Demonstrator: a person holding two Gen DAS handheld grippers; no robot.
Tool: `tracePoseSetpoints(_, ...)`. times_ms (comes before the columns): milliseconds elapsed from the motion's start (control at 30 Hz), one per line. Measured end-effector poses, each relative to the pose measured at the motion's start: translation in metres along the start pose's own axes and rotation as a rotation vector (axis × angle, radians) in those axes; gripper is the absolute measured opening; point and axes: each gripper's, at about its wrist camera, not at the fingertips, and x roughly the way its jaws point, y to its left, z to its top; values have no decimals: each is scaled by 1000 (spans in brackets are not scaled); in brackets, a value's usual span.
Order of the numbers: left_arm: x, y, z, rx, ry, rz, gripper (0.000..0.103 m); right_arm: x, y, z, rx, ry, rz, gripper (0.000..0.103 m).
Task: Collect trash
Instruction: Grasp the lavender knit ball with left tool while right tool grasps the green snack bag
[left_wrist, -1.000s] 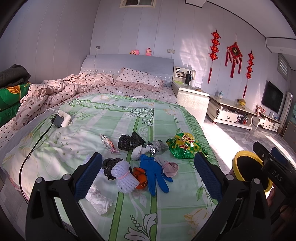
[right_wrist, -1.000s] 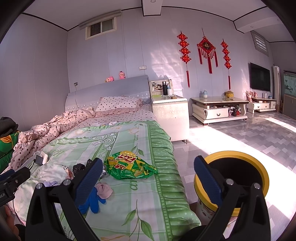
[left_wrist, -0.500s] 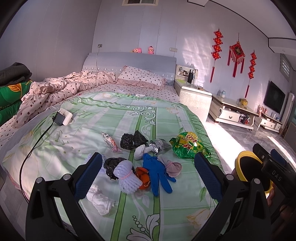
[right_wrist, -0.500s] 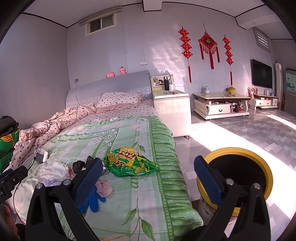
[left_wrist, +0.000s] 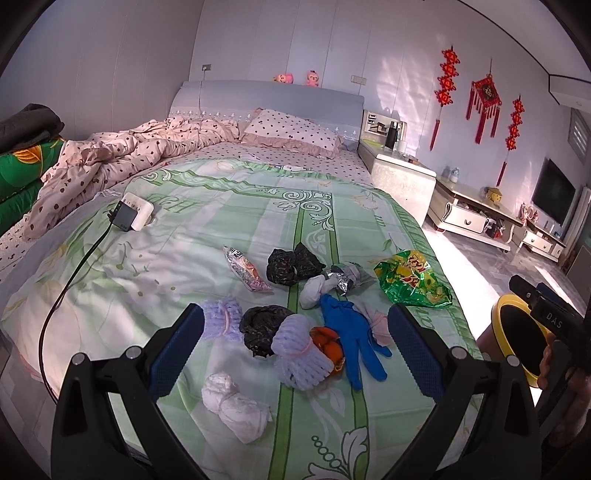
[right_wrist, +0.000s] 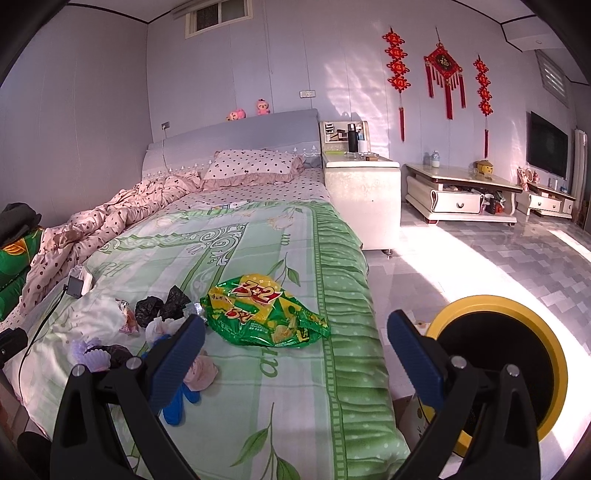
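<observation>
Trash on bed, both grippers spread and empty

Trash sits scattered across the green floral bedspread (left_wrist: 207, 236), mostly toward the foot edge of the bed. Left gripper (left_wrist: 295, 347) hovers above that foot edge, jaws wide apart, nothing between them. Right gripper (right_wrist: 295, 354) hovers over the bed's right edge, jaws also wide apart, holding nothing.

Near the foot edge: blue glove (left_wrist: 349, 332) lying flat, touching an orange scrap (left_wrist: 325, 341) and a pale foam net (left_wrist: 301, 356). Black crumpled bag (left_wrist: 260, 326) just beside the net, second foam net (left_wrist: 218, 321) next to it by the left gripper's left finger. White wadded tissue (left_wrist: 234, 406) closest to the foot edge, apart from the rest. Pink wad (left_wrist: 378, 323) touching the glove on its right.

Further up the bedspread: pink snack wrapper (left_wrist: 243, 269), another black bag (left_wrist: 293, 264), silver foil wrapper (left_wrist: 345, 278), white wad (left_wrist: 312, 290). Green chip bag (right_wrist: 264, 312) lies flat near the bed's right edge, apart from the pile.

Yellow-rimmed trash bin (right_wrist: 517, 363) stands on the floor just beside the bed's right edge, open, partly behind the right gripper's right finger. Charger block with power strip (left_wrist: 133, 216) lies toward the left edge, cable running down off the bed.
</observation>
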Motion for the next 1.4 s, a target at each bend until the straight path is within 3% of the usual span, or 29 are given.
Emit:
tracePoseSetpoints(667,112,80,2,-53,222,105,96,132,41,18,-176,217,74,95)
tracePoseSetpoints(867,148,91,0,-79,296,82,96,168,56,19,-244,278,109,95)
tracePoseSetpoints(1067,176,98,-11,-120,347,35,96,199,56,9,-214,344,161,95)
tracePoseSetpoints(1333,189,110,-20,-198,346,-56,94,225,53,-4,-158,397,213,95)
tracePoseSetpoints(1400,190,112,-21,-217,341,-89,88,229,50,-7,-132,409,222,88)
